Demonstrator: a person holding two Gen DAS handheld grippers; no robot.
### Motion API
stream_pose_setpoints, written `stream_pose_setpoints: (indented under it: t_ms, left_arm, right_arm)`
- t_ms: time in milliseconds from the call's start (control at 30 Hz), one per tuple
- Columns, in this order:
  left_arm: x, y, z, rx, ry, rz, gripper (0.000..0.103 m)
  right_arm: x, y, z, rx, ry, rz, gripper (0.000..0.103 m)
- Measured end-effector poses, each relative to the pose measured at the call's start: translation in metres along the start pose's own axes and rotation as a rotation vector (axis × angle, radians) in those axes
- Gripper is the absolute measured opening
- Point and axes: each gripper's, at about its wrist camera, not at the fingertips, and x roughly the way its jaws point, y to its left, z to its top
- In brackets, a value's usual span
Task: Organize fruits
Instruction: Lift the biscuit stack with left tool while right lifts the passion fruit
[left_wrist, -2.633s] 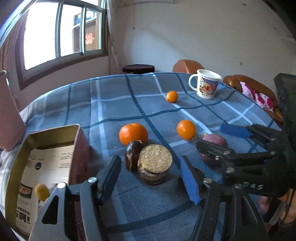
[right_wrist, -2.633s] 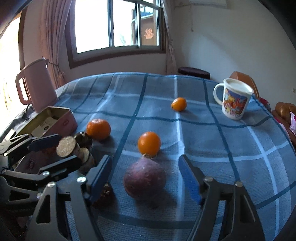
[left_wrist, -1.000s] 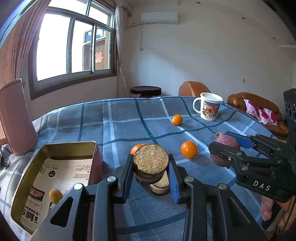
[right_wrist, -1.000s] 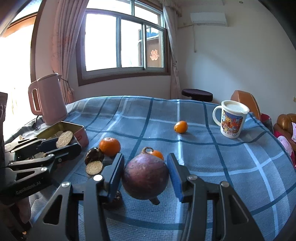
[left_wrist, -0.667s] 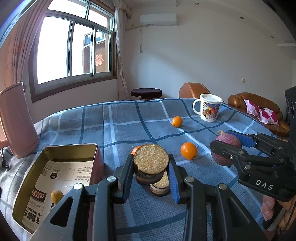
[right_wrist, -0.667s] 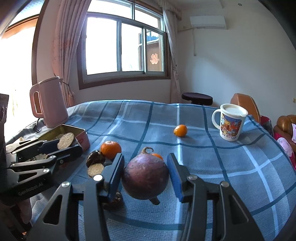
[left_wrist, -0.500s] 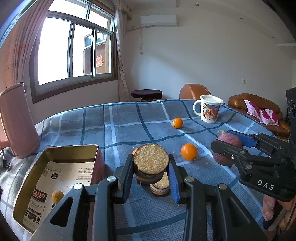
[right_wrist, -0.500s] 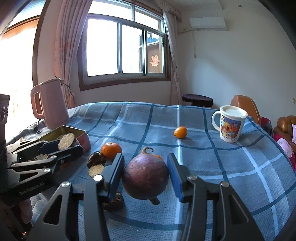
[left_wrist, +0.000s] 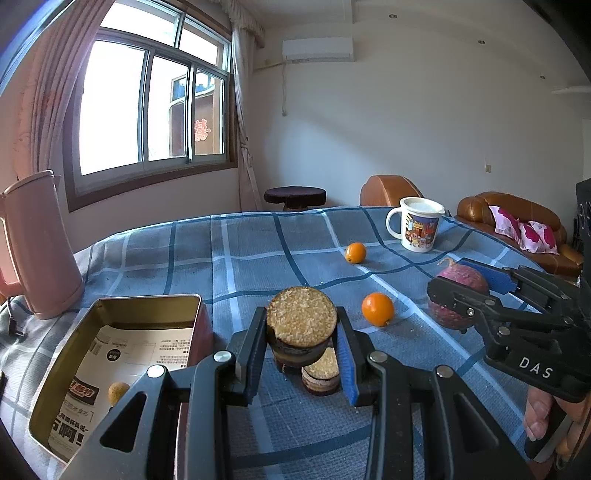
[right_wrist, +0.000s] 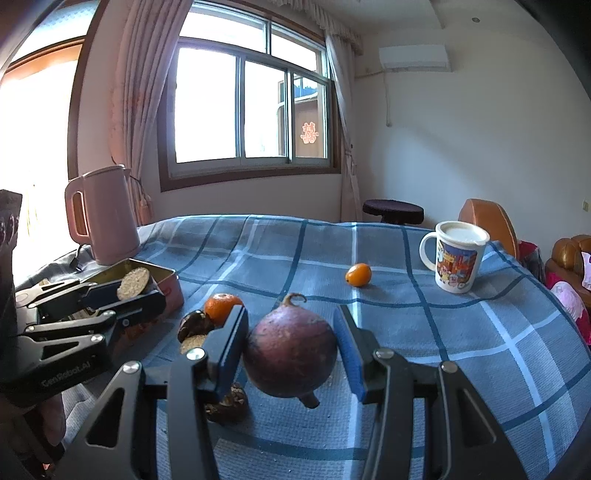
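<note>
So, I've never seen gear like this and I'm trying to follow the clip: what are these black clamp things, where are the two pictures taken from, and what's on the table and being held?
No robot here: a person holds a hand-operated clamp in each hand, each with two fingers and a wide-angle camera looking along them. One picture comes from the left clamp, the other from the right, so each also shows its partner off to the side.

The left gripper is squeezing a round crumbly-topped cake. The right gripper is squeezing a round purple fruit with a curly stem.

On the checked tablecloth lie three oranges, one nearby, more small cakes, an open tin with paper inside, a pink kettle and a cartoon mug.
</note>
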Motion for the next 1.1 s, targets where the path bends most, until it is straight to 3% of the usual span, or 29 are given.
stream_pose_setpoints:
  t_ms: [1100]
  left_arm:
    - [-0.012, 0.001, 0.000, 0.007, -0.073, 0.021, 0.036]
  right_arm:
    - [-0.019, 0.002, -0.001, -0.013, -0.102, -0.007, 0.051]
